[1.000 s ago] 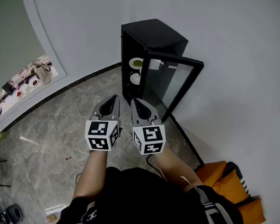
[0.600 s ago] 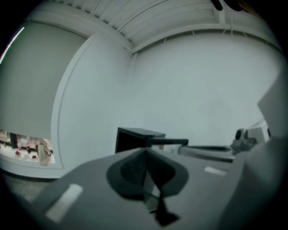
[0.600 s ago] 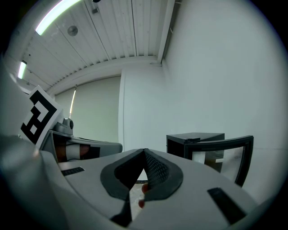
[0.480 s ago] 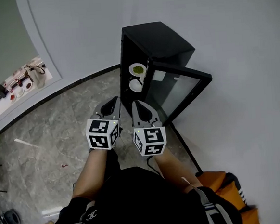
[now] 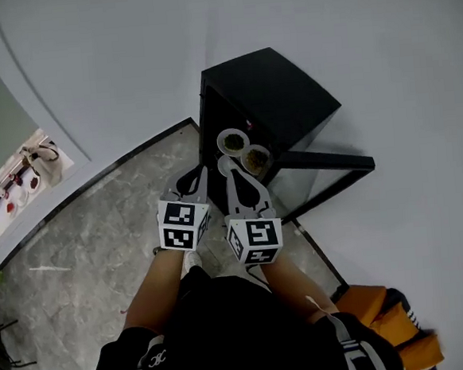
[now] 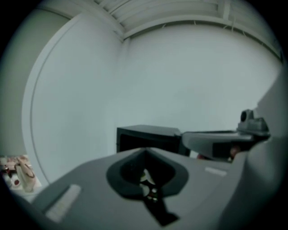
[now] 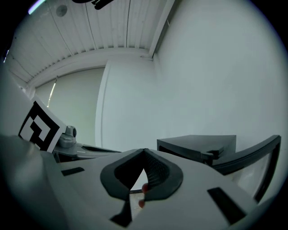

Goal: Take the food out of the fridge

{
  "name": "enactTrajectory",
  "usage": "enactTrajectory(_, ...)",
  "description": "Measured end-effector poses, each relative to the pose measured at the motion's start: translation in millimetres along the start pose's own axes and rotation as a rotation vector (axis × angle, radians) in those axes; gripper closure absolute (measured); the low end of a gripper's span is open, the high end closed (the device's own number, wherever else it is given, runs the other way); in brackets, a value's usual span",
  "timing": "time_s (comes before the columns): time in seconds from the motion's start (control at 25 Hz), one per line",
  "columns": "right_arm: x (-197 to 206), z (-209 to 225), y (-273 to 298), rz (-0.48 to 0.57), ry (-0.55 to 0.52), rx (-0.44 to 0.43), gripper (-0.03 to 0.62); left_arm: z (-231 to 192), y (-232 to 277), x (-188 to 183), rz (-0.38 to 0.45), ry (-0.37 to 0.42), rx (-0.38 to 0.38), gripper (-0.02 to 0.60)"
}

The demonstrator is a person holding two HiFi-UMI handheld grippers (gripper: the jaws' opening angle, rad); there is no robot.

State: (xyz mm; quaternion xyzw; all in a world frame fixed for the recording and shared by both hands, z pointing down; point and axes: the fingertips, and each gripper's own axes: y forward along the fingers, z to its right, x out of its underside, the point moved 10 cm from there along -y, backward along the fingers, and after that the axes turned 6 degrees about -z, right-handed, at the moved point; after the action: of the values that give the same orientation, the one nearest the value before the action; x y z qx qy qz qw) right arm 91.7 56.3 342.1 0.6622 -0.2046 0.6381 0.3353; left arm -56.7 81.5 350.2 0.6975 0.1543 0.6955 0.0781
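Observation:
A small black fridge [image 5: 268, 97] stands against the white wall with its glass door [image 5: 325, 163] swung open to the right. Inside it, two white dishes of food show: one with greens [image 5: 234, 142] and one just right of and below it [image 5: 255, 160]. My left gripper [image 5: 202, 173] and right gripper [image 5: 228, 166] are side by side, both shut and empty, with their tips just in front of the fridge opening. The fridge [image 6: 146, 134] is ahead in the left gripper view, beyond the shut left gripper [image 6: 145, 152]. The right gripper view shows the shut right gripper [image 7: 144, 153], the fridge [image 7: 198, 148] and its door [image 7: 265, 157].
The floor [image 5: 99, 230] is grey marble with a black skirting along the curved white wall. An orange bag [image 5: 386, 320] lies at the lower right behind the door. A distant table with dishes [image 5: 23, 169] is at the far left.
Both grippers have moved forward together toward the fridge opening. The fridge now sits nearer and more central in the head view, with a second dish visible inside.

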Motion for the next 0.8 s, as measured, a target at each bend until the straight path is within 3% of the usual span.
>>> enactTrajectory(0.28, -15, 1, 77, -0.013, 0.051, 0.103, 0.599, -65, 65, -16, -0.019, -0.018, 0.132, 0.579)
enactTrajectory(0.6, 3, 18, 102, -0.054, 0.085, 0.207, 0.599, -82, 118, 0, -0.091, -0.092, 0.245, 0.579)
enactTrajectory(0.8, 14, 34, 110, -0.093, 0.111, 0.239, 0.599, -88, 153, 28, -0.179, -0.228, 0.286, 0.578)
